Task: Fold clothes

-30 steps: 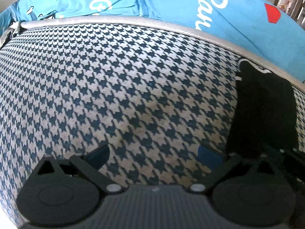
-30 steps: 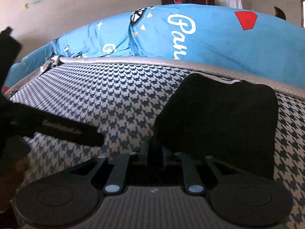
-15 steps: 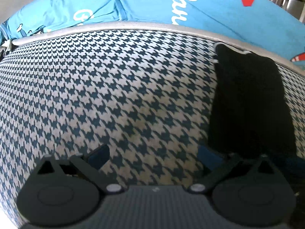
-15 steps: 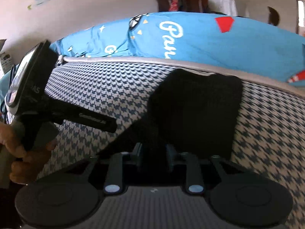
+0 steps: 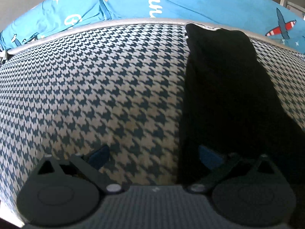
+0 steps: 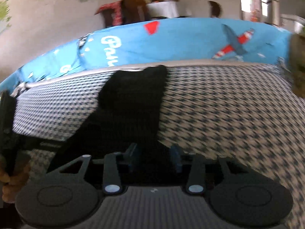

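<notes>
Black garment (image 6: 133,103) lying on the houndstooth-patterned bed (image 6: 219,110), folded into a long dark strip running from the bed's far edge, where a silver-grey border (image 5: 133,22) marks the limit, back toward the near side. Far end of the garment touching that border. Near end lifted slightly and pinched between the blue pads (image 6: 176,159) of the right gripper (image 6: 153,159), jaws drawn close together with dark cloth filling the gap between them.

Left gripper (image 5: 153,155) hovering low over the bed with jaws spread wide, nothing between them but patterned fabric. Left blue pad (image 5: 99,155) over bare houndstooth, right pad (image 5: 208,156) right at the garment's left edge; touching or just above, cannot tell.

Seen from the right wrist view at the far left: the left gripper's black body and a hand (image 6: 11,179) gripping it, partly cut off by the frame edge.

Beyond the bed's far edge, a bright blue cover (image 5: 190,2) printed with white lettering, red shapes and small aeroplanes. Background of the right wrist view blurred: pale wall, dark furniture with red cloth draped over it.
</notes>
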